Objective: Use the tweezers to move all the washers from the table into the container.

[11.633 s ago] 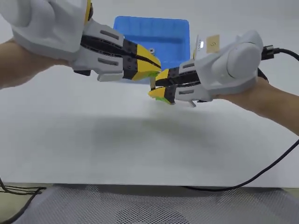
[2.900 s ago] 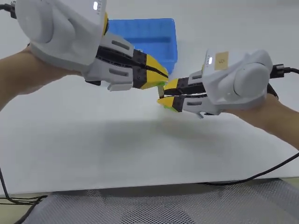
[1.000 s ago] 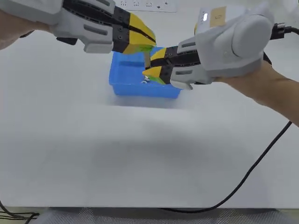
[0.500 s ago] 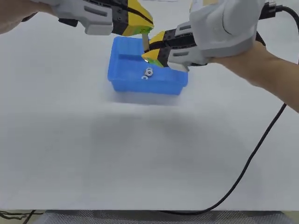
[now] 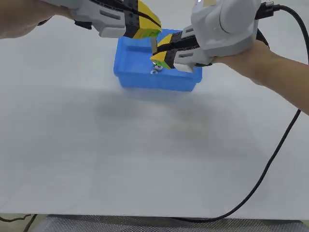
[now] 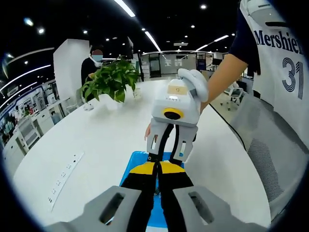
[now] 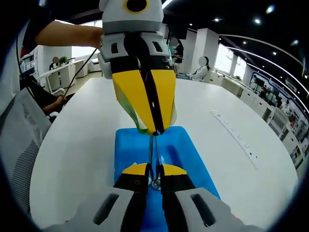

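From the head view, the left gripper and right gripper meet above the blue container, probably so that a washer ends up inside it, and the tweezers stand upright between them. In the left gripper view, its jaws are clenched on the tweezers' top. In the right gripper view, its jaws pinch the tweezers' legs; whether the washer at the tips is gripped or lying there, I cannot tell.

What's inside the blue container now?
Washers lie on the container floor near its front wall. The right tongs and tweezers cover part of the floor behind them.
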Action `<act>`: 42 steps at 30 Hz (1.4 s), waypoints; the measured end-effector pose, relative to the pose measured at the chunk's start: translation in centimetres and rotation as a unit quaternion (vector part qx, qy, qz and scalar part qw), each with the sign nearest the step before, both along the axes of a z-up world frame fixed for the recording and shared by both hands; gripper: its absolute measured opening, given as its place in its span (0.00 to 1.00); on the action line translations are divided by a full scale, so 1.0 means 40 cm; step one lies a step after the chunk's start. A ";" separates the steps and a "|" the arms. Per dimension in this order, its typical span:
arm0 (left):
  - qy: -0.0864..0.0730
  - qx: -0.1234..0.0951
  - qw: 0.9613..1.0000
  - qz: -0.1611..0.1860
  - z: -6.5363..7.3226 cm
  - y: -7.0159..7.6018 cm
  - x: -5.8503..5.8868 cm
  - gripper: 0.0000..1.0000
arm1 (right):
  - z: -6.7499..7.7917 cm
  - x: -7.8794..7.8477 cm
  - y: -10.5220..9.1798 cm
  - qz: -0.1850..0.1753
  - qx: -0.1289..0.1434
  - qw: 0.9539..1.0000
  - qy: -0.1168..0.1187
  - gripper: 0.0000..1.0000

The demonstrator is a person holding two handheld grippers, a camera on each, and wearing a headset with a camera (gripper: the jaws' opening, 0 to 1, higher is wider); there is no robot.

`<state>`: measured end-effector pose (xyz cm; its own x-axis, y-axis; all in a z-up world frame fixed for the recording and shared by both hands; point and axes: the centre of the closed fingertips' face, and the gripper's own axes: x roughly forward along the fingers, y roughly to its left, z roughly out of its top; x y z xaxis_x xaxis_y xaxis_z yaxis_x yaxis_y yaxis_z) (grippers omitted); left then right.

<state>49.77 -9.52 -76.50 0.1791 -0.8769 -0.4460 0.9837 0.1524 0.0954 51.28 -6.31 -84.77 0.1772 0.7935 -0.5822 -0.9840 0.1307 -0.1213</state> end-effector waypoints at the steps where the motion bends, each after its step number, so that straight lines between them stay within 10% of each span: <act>1: 0.002 0.000 1.000 0.001 -0.003 0.000 0.001 0.05 | -0.002 0.000 0.000 0.000 0.000 1.000 0.001 0.10; 16: -0.001 0.005 1.000 -0.007 -0.001 -0.009 -0.008 0.05 | -0.001 -0.010 0.001 0.006 0.000 1.000 0.000 0.12; 42: -0.059 -0.020 0.998 -0.012 0.162 -0.002 -0.100 0.05 | 0.174 -0.092 -0.021 0.007 0.023 0.999 -0.044 0.09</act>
<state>45.75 -9.62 -70.00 0.2066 -0.8982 -0.3879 0.9696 0.1348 0.2042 47.59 -7.14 -77.81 0.2152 0.8213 -0.5284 -0.9714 0.1246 -0.2020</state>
